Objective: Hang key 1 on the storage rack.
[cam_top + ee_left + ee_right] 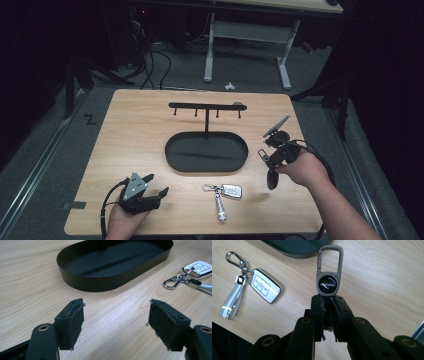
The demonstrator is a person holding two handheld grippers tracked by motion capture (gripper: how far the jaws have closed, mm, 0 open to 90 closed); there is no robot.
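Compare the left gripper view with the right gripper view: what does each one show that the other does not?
Left gripper view alone: the open left gripper over bare wood.

Right gripper view alone: the right gripper shut on a black round keychain with a metal carabiner.

Both share: the black oval metal tray, the white car key fob with its silver clip and the light wooden table.

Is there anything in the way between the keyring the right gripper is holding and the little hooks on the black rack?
Nothing visible blocks it. The right gripper holds the keyring above bare table, and the hook bar stands beyond the black tray. The white key fob lies off to the side.
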